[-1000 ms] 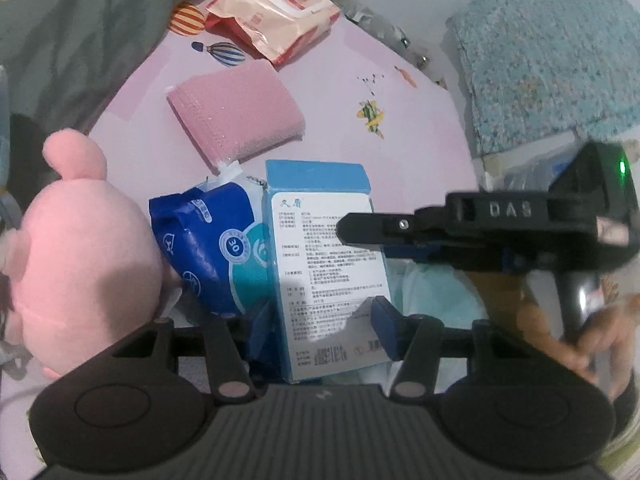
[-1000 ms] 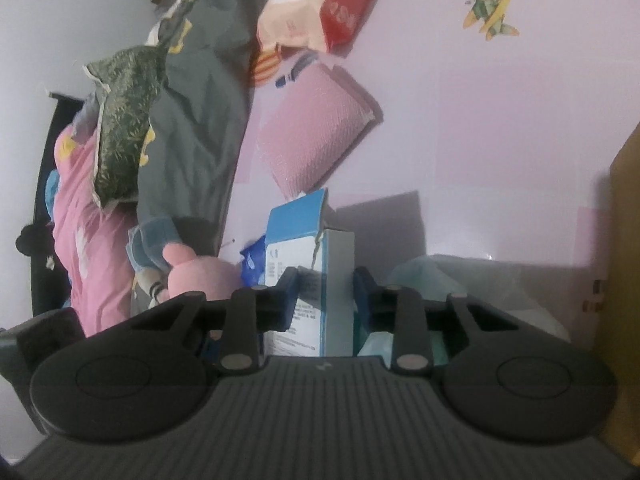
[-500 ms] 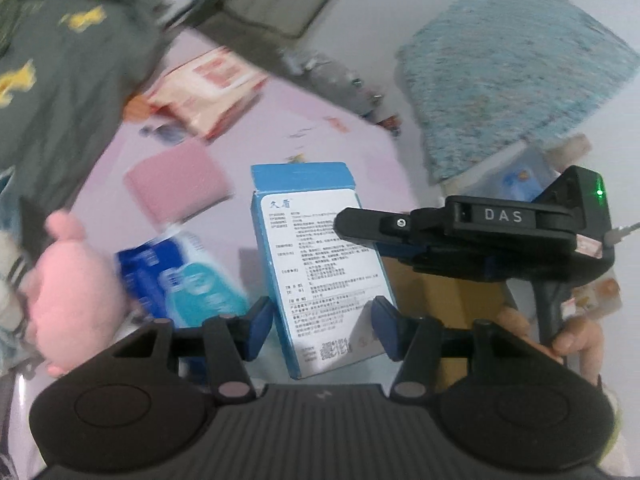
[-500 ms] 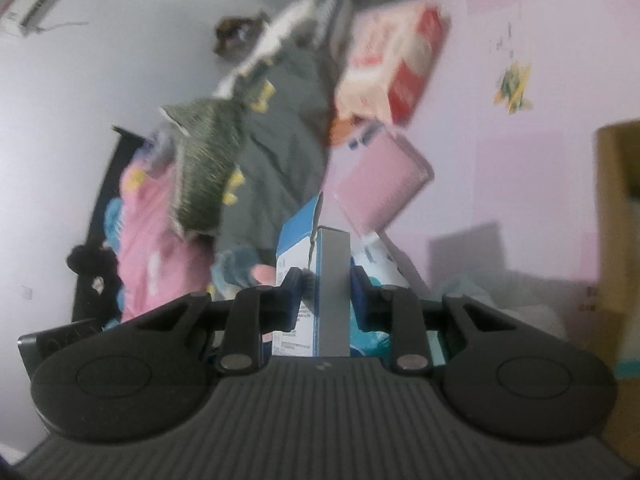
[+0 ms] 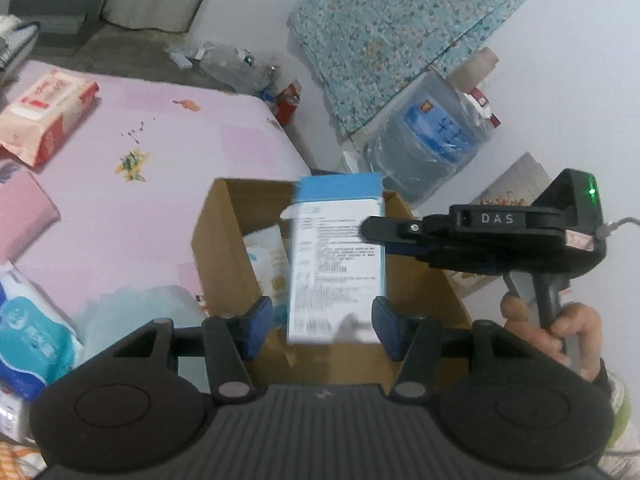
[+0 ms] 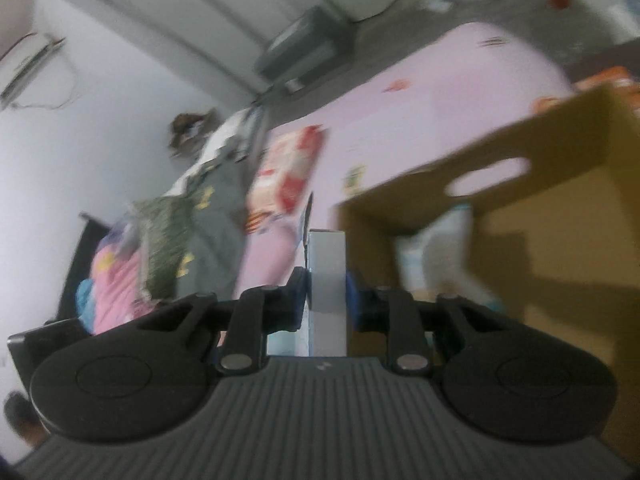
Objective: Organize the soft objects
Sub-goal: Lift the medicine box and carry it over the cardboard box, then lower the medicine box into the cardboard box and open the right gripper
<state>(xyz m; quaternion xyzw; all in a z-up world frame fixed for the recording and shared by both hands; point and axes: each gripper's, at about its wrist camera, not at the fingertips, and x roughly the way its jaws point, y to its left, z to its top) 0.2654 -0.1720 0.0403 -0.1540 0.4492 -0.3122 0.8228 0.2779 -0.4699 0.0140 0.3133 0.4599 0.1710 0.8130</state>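
Right gripper: blue pads clenched on the narrow sides of a blue-and-white carton, jaws having just been closing tighter on it; only the carton's thin grey edge shows in the right wrist view. Left gripper: pads apart, flanking the carton's lower end on either side with a gap showing at each pad, grasping nothing. The left wrist view alone gives the carton's broad printed face, blue-topped and upright, held above the open cardboard box; it also shows the right gripper's black body reaching in from the side, its handle in a hand. Inside the box, a pale packet leans against the wall nearest the bed; the right wrist view shows it only as a white smear. The hand-hole in the box wall shows in the right wrist view alone. Beside the box, on the pink sheet: a crumpled pale-blue bag, a blue tissue pack cut off at the frame edge, a red-and-white wipes pack farther off. Beyond the box, against the wall: a water jug and a teal speckled cloth. The right wrist view is motion-blurred; the heaped clothes beyond the box are hard to tell apart. The carton's print is unreadable.
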